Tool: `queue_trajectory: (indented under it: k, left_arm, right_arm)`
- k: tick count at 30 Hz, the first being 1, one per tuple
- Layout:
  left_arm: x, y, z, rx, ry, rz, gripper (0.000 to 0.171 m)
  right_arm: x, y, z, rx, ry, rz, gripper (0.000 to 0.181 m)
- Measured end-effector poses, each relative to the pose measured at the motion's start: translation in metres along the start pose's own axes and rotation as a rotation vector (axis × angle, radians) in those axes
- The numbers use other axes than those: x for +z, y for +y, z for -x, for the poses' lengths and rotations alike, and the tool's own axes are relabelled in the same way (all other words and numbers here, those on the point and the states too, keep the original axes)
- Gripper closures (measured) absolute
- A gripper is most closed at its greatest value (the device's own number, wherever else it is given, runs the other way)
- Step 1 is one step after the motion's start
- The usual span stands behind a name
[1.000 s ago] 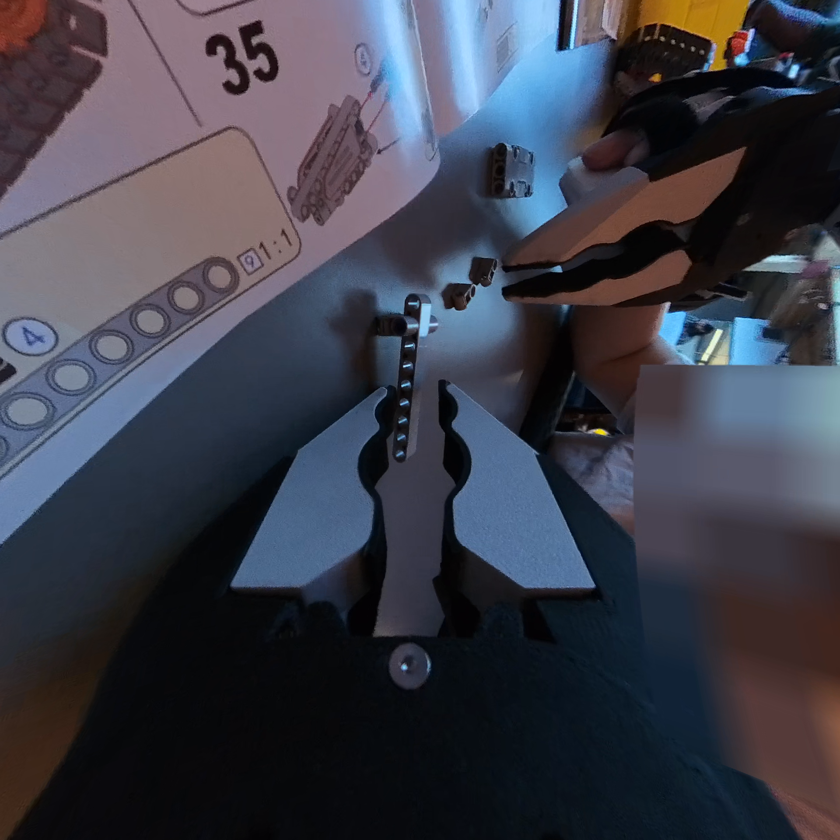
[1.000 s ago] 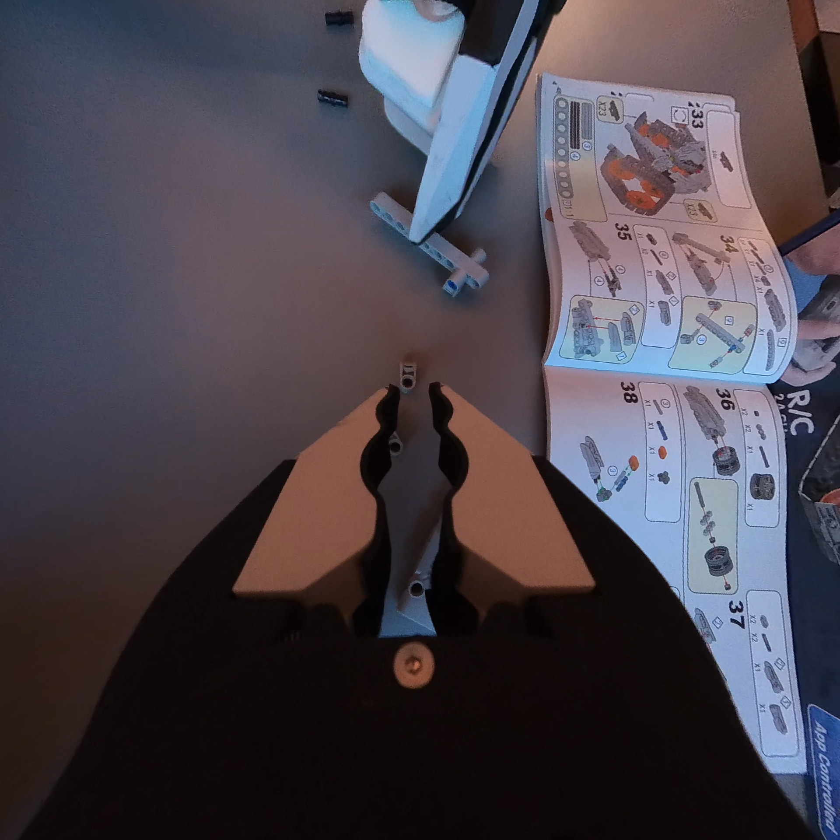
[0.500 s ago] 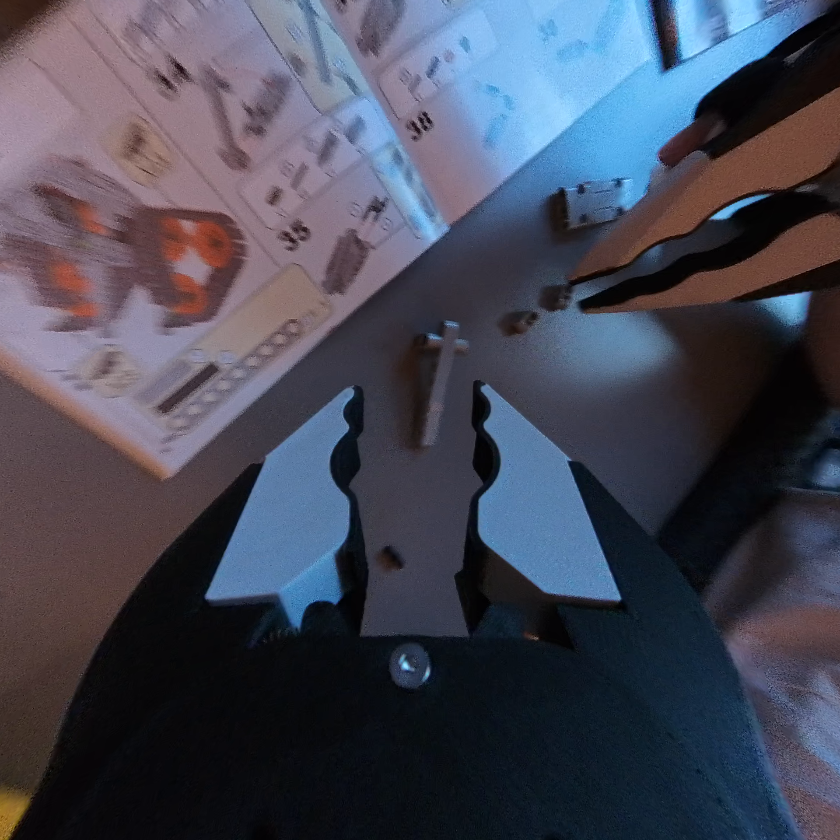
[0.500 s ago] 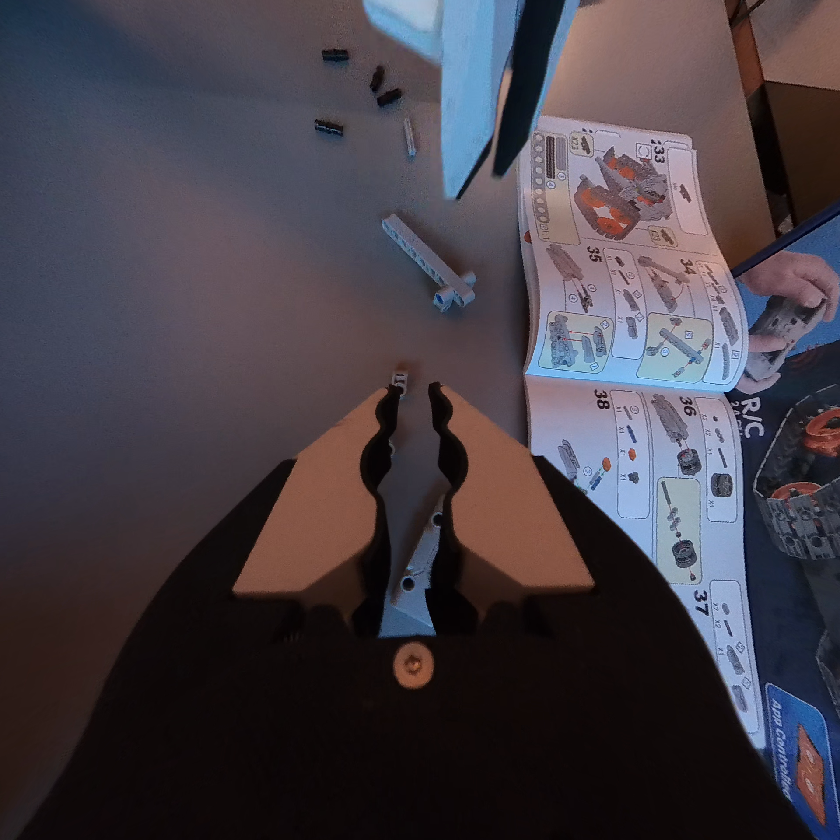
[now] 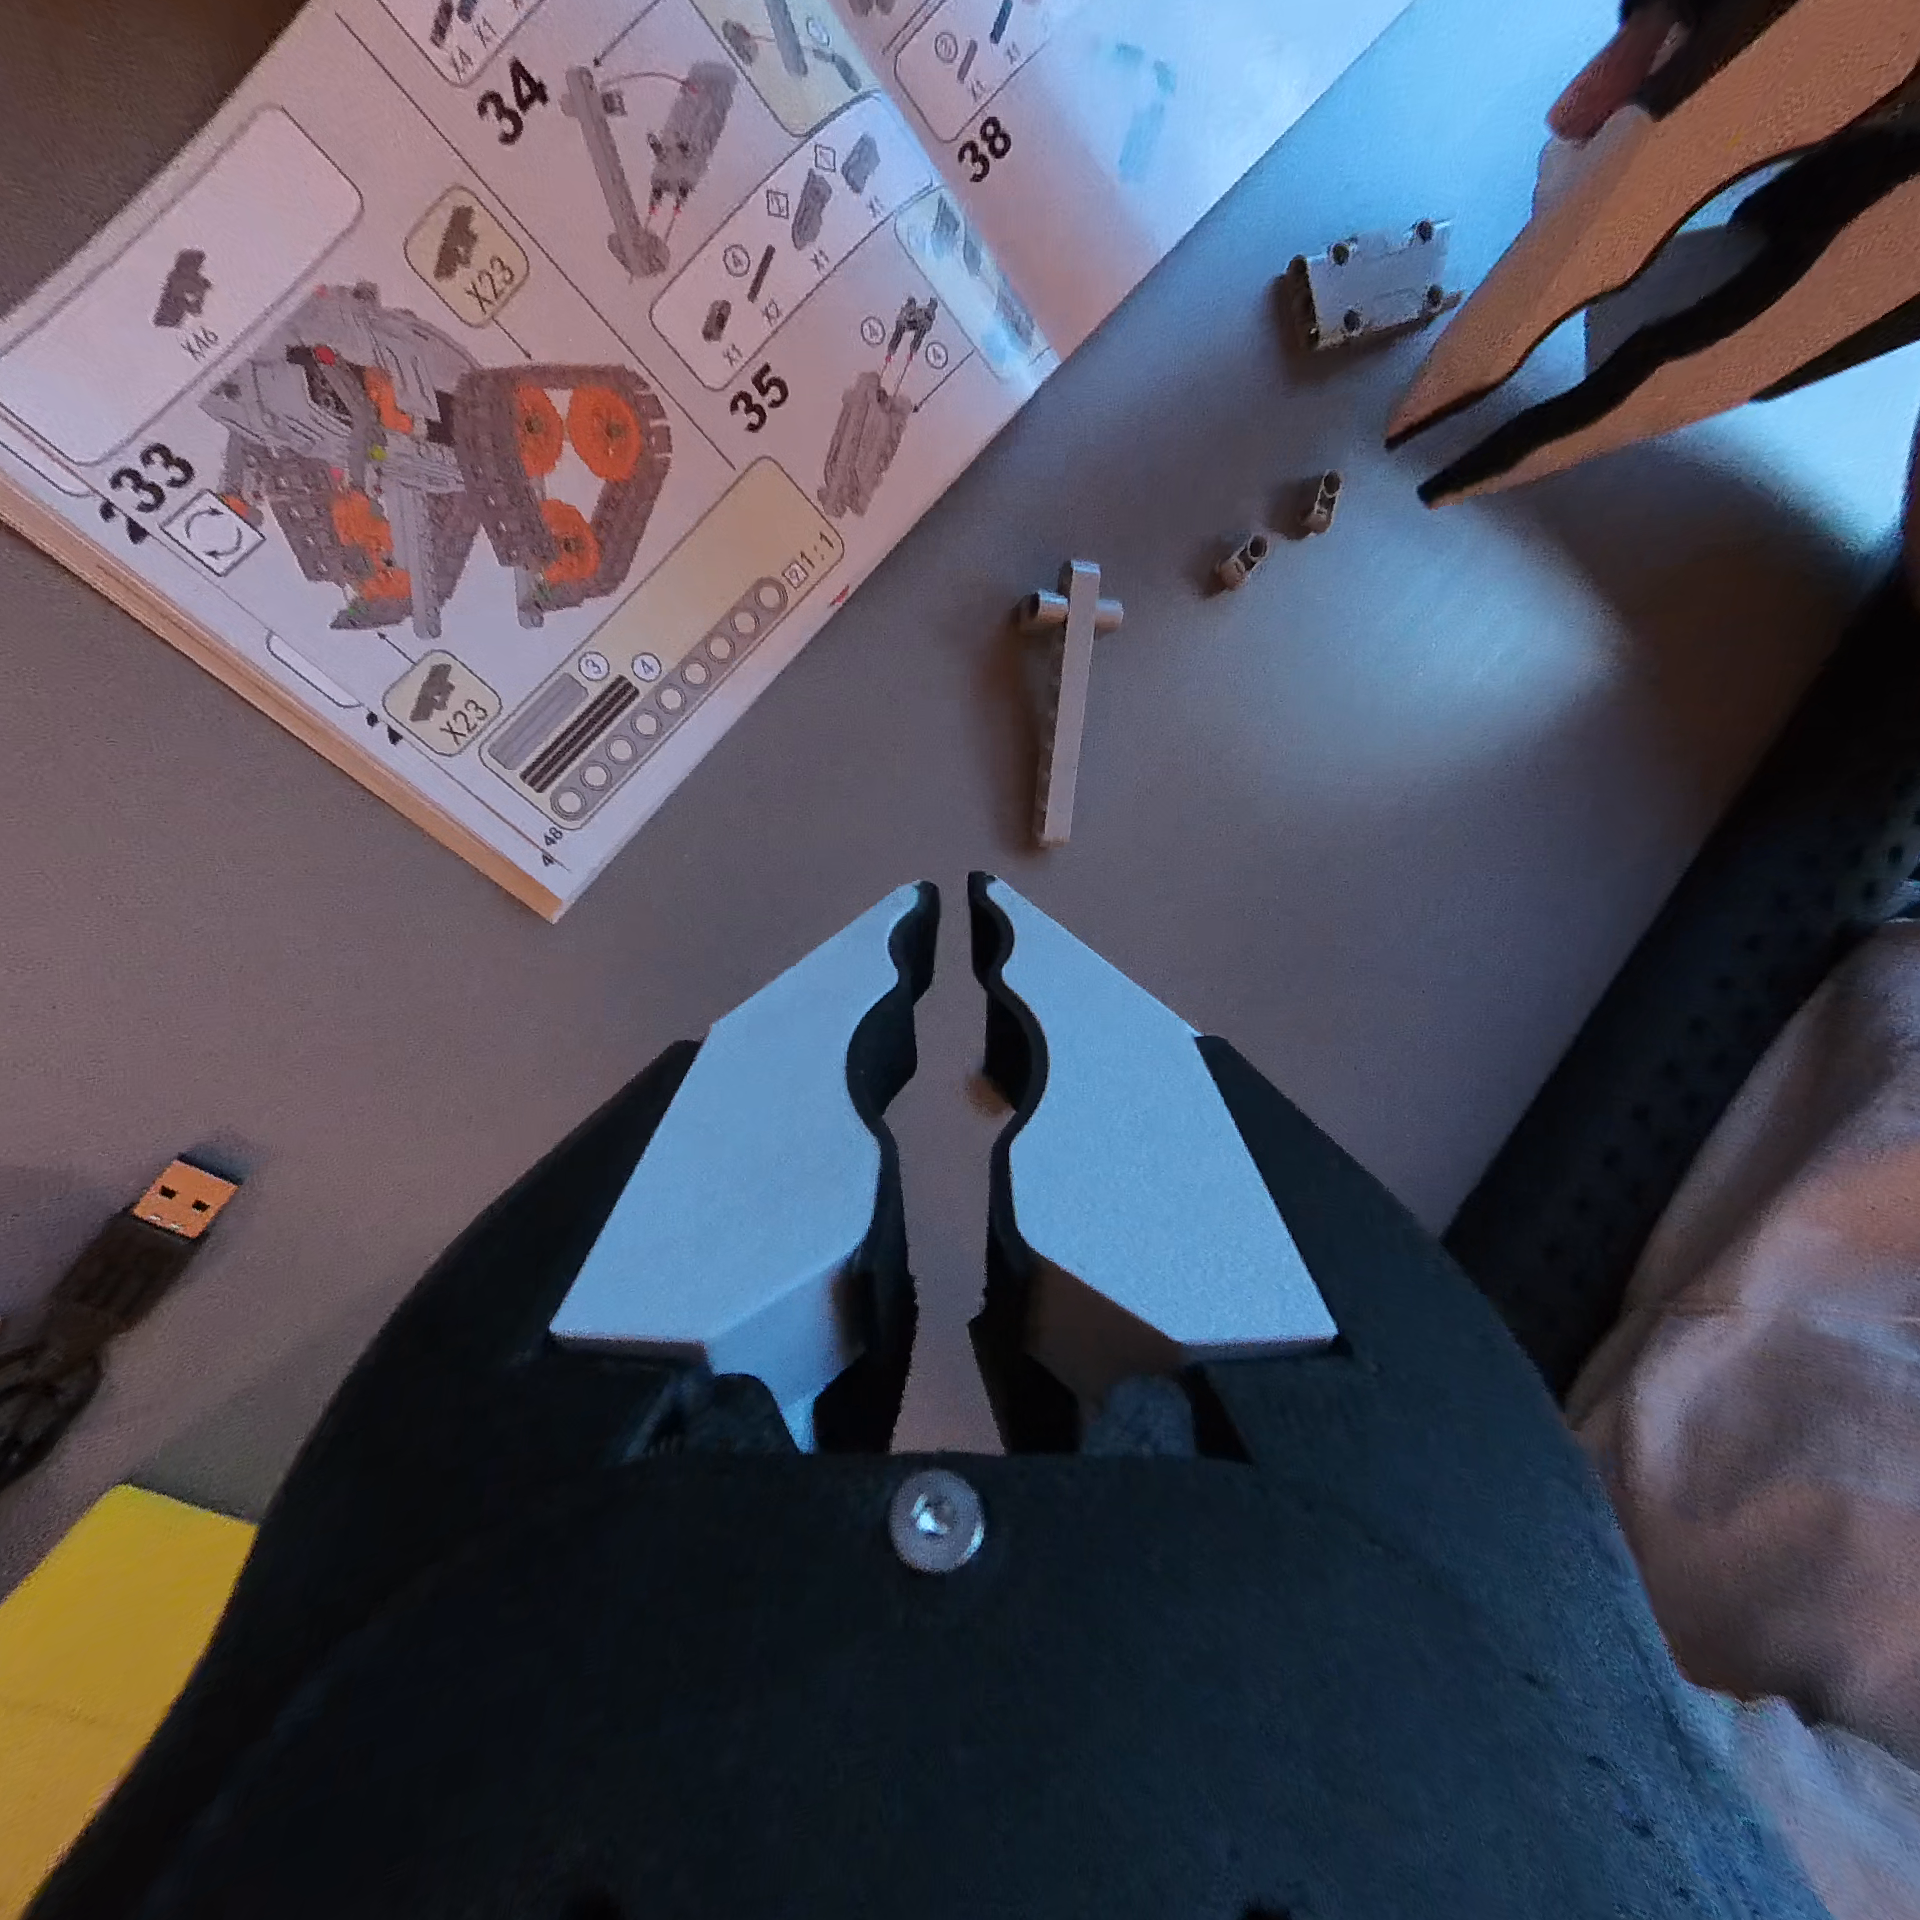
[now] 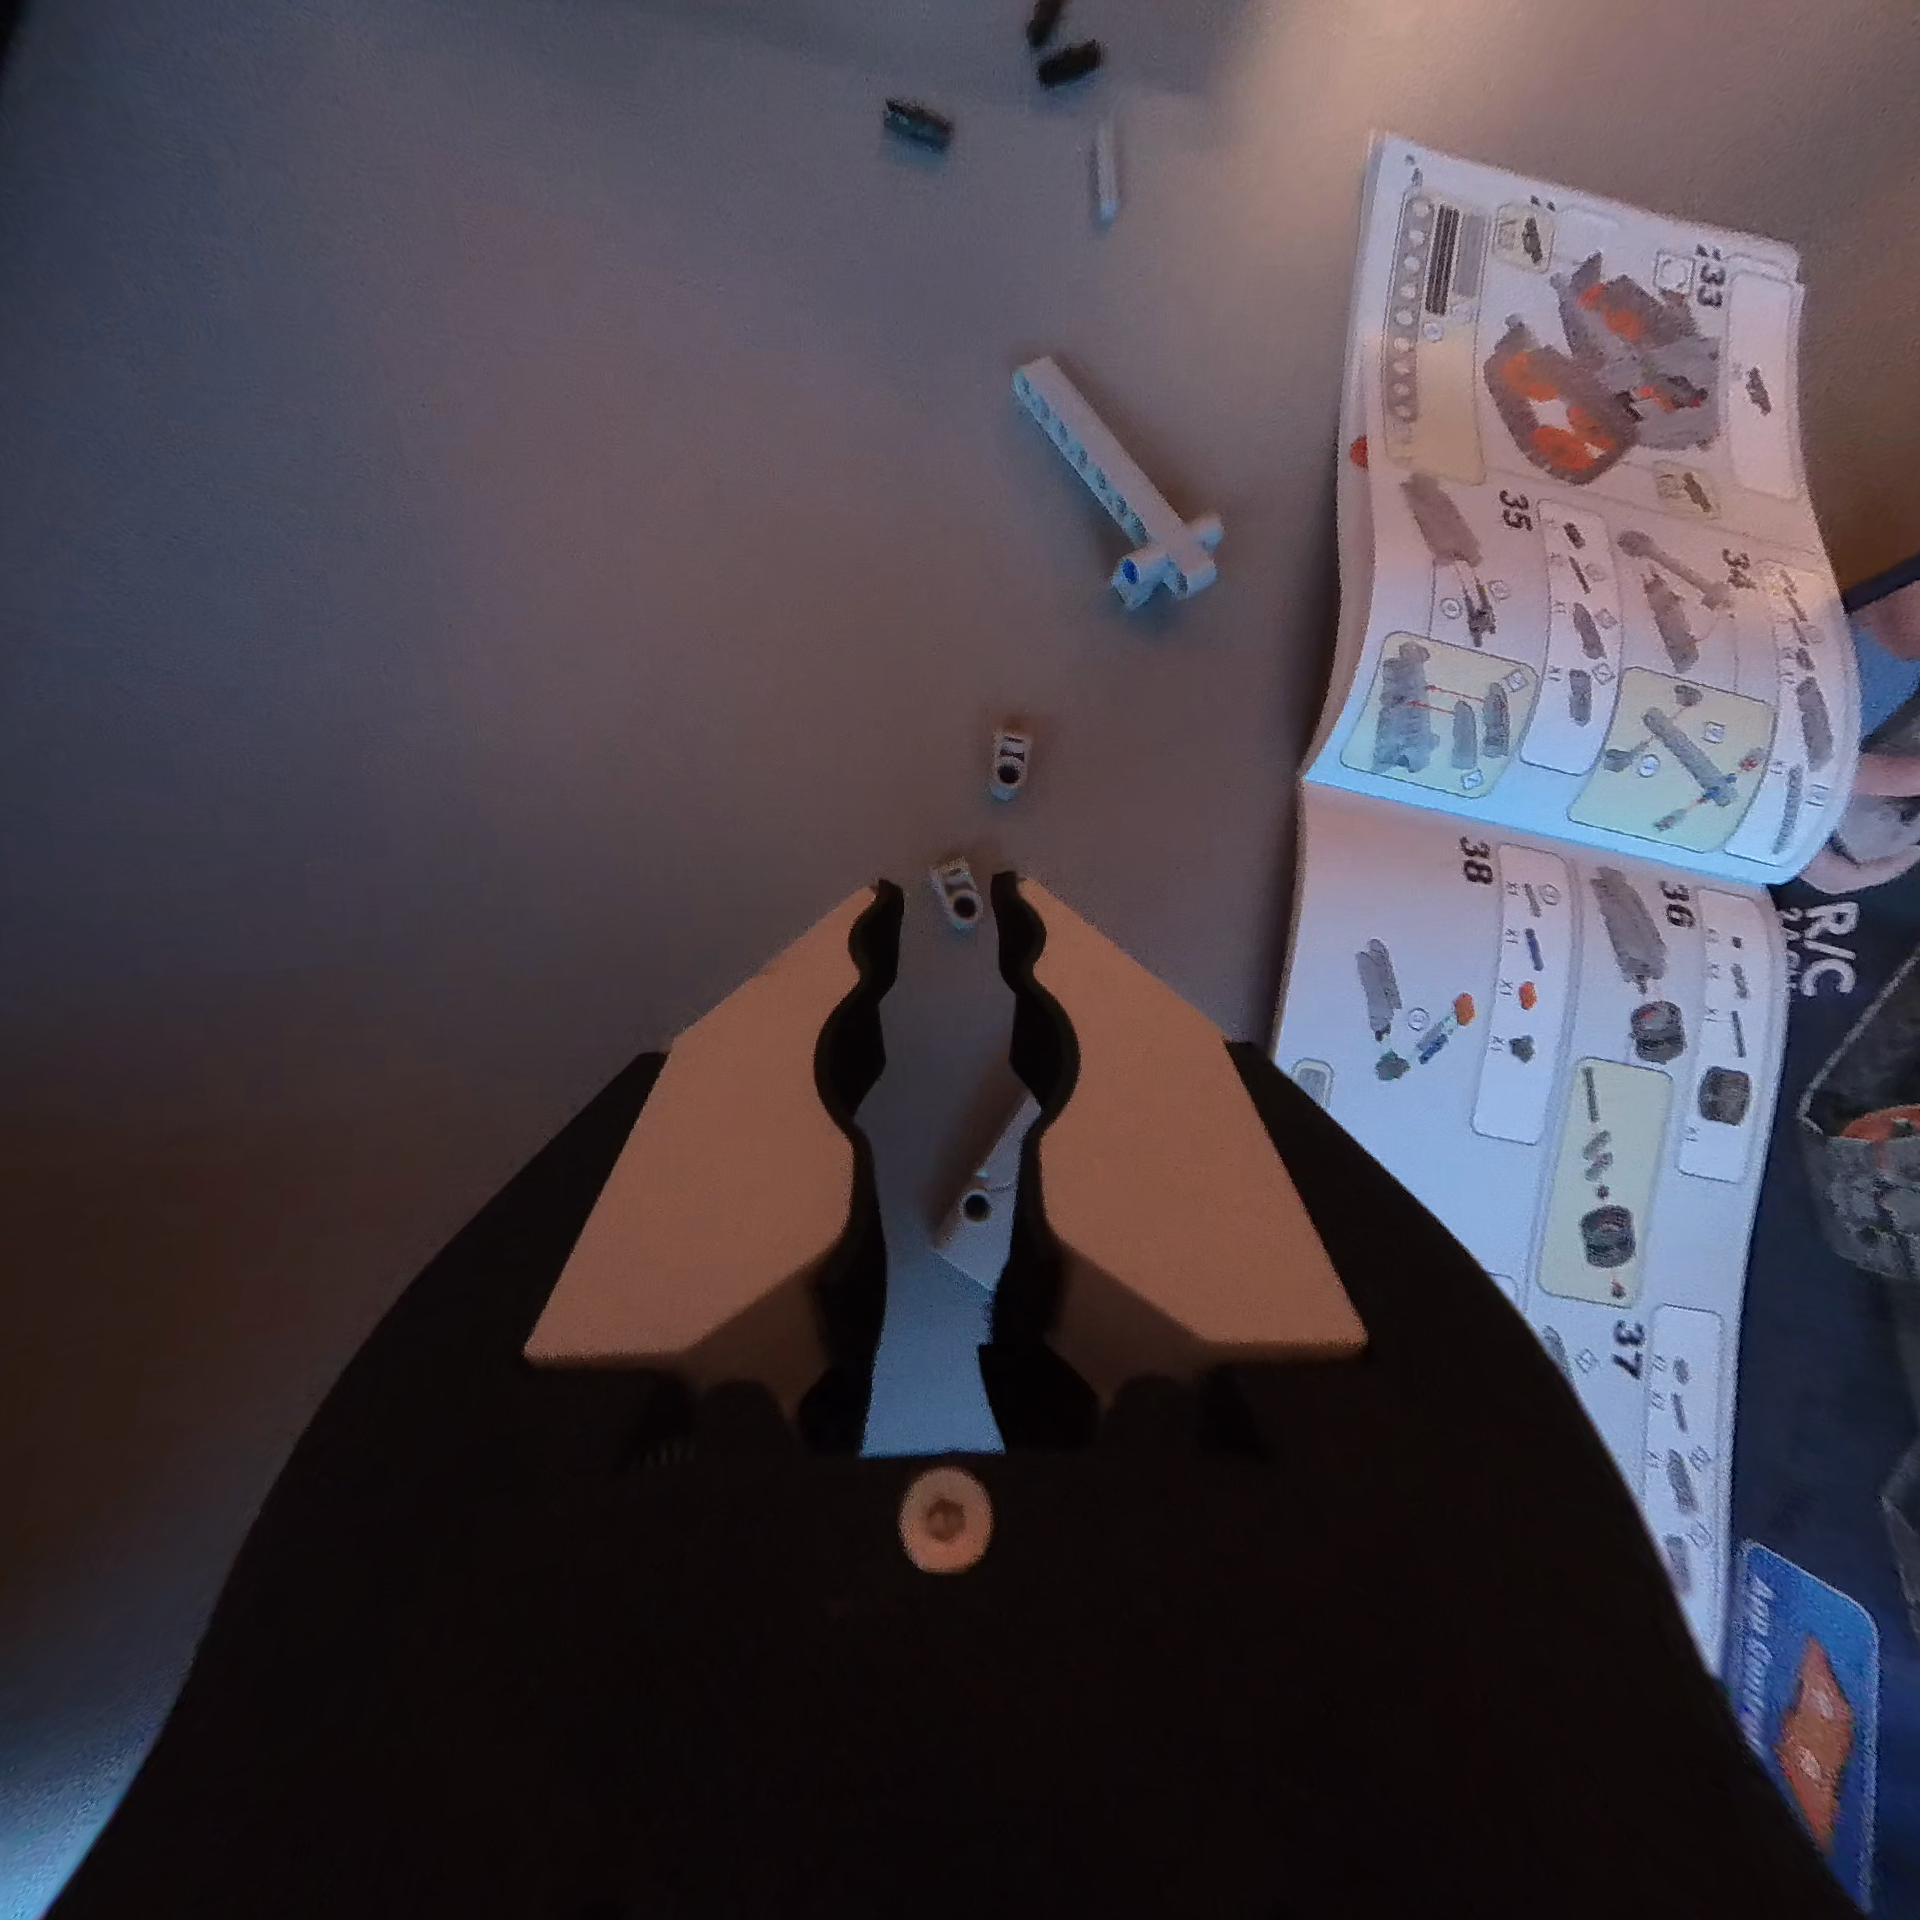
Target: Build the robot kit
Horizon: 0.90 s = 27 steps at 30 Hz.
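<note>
The grey matte tabletop (image 5: 312, 1039) lies bare left of both grippers. An open white instruction booklet (image 5: 582, 343) sits along its far side, closer 1.0 s ago. The left gripper (image 5: 953, 894), jaws nearly touching and empty, has pulled back from the long grey holed beam with a cross-pin (image 5: 1065, 707). The right gripper (image 6: 945, 883), jaws narrowly parted, brackets 1 of 2 small grey connectors (image 6: 956, 894). Only the left view shows the USB plug (image 5: 187, 1200).

Small grey connector (image 6: 957, 891) lies between right gripper's (image 6: 945, 885) tips
</note>
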<state>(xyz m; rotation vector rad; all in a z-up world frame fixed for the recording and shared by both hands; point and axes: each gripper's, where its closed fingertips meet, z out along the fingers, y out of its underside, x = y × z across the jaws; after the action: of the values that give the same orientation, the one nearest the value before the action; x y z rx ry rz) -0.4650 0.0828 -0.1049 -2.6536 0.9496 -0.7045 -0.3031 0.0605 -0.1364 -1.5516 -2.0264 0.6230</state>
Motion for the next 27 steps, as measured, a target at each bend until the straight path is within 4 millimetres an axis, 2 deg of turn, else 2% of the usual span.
queue_trajectory:
  k: [3,6,7,13,17,23,25,27]
  left_arm:
    - [-0.001,0.007,0.009,0.049,-0.077,0.036,0.157]
    - [0.003,0.019,0.006,0.069,-0.028,0.085,0.151]
    - [0.005,0.022,0.008,0.09,-0.029,0.102,0.151]
    - [0.019,0.045,0.028,0.253,-0.08,0.22,0.158]
    - [0.021,0.046,0.018,0.278,-0.028,0.218,0.159]
    - [0.031,0.052,0.021,0.331,-0.073,0.283,0.163]
    - [0.033,0.051,0.025,0.328,-0.088,0.287,0.156]
    - [0.035,0.053,0.021,0.329,-0.07,0.299,0.156]
  right_arm:
    - [0.01,0.006,-0.001,-0.013,0.01,0.038,0.162]
    - [0.02,0.015,0.001,-0.008,-0.006,0.081,0.166]
    - [0.02,0.012,0.002,0.002,-0.017,0.064,0.174]
    - [0.019,0.014,0.003,0.049,-0.034,0.093,0.174]
    - [0.018,0.016,0.001,0.067,-0.027,0.099,0.174]
    - [0.017,0.018,-0.002,0.053,-0.008,0.108,0.174]
    - [0.017,0.017,-0.001,0.056,-0.013,0.104,0.174]
    - [0.017,0.017,-0.001,0.057,-0.014,0.105,0.174]
